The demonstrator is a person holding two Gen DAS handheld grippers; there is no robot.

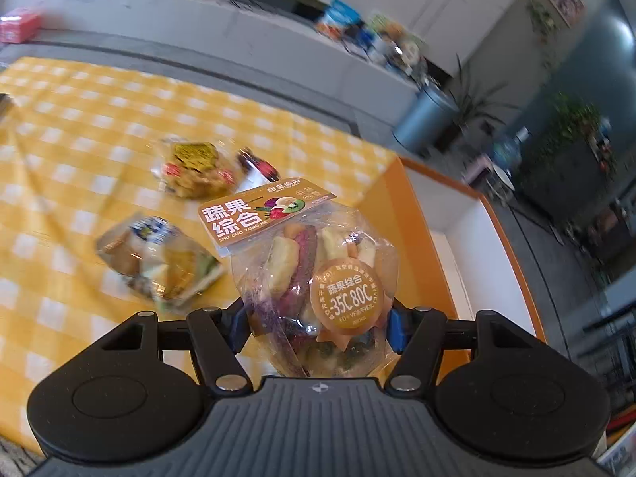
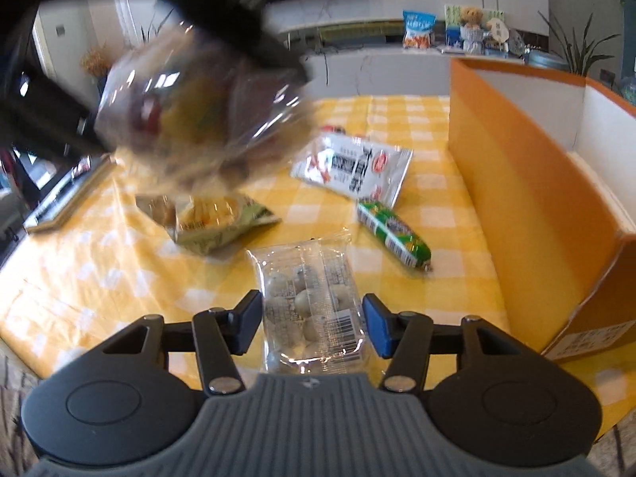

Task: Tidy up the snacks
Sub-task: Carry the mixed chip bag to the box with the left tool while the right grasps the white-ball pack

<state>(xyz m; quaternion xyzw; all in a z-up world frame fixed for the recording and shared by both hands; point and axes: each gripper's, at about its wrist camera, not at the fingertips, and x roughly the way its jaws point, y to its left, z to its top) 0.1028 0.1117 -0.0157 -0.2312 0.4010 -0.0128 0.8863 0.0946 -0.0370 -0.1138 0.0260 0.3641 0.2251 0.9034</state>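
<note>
The left gripper (image 1: 318,330) is carrying a clear bag of dried fruit and vegetable chips (image 1: 314,278), its blue-padded fingers (image 1: 397,332) pressing in on the bag's lower sides while the brown header card is standing up ahead of them. The bag is hanging above the tabletop edge, just beside the near corner of the orange box (image 1: 512,238). In the right wrist view the same bag (image 2: 198,111) is showing as a blurred shape up at the left.

The right gripper (image 2: 312,328) is closing around a small clear packet of pale round sweets (image 2: 314,310); the packet is lying between the fingers (image 2: 375,324), with a sliver of gap showing on each side, so the pads are not yet pressing.

The step in hand looks like stowing: the chip bag is probably heading for the box (image 2: 528,183), which calls for carrying it over the wall and letting go inside. The right side needs to finish its squeeze before lifting.

Other snacks are waiting on the yellow checked cloth (image 2: 99,262): a green sausage stick (image 2: 393,234), a white sachet (image 2: 353,167) and a green crisp packet (image 2: 214,218). Beyond the cloth a pale counter is holding more packets, with potted plants and a grey bin farther off.
</note>
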